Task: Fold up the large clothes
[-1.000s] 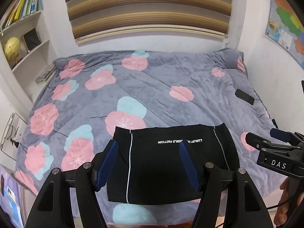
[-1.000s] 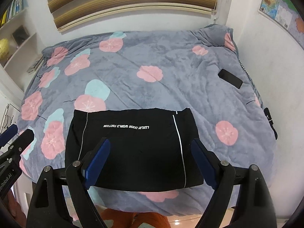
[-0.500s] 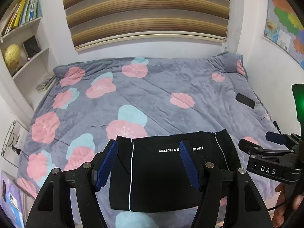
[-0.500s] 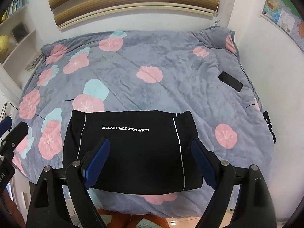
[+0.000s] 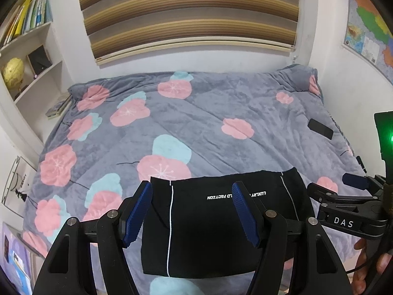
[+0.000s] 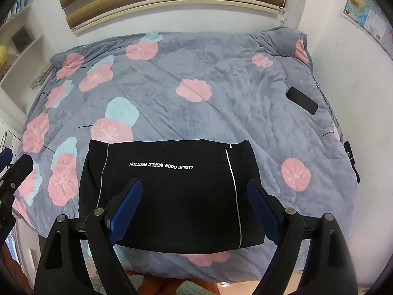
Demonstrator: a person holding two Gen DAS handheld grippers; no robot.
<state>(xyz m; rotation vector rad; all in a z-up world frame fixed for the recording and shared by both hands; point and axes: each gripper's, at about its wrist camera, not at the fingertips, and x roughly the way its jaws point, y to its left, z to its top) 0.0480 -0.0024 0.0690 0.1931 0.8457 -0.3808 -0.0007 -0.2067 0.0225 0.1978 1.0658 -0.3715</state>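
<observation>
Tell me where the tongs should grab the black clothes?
Probably the two near corners of the clothes, coming down from above at the bed's near edge. It lies flat in a folded rectangle, and both open tongs, left and right, hover over that edge.

Can't read the lettering on the folded black garment [image 5: 208, 231] fully in the left wrist view, middle letters blocked by a blue finger pad [image 5: 242, 211]. Only fingertips of a hand [image 5: 368, 270] showing, rest cut off bottom right. Book spines [image 5: 27, 19] way too small to read.
</observation>
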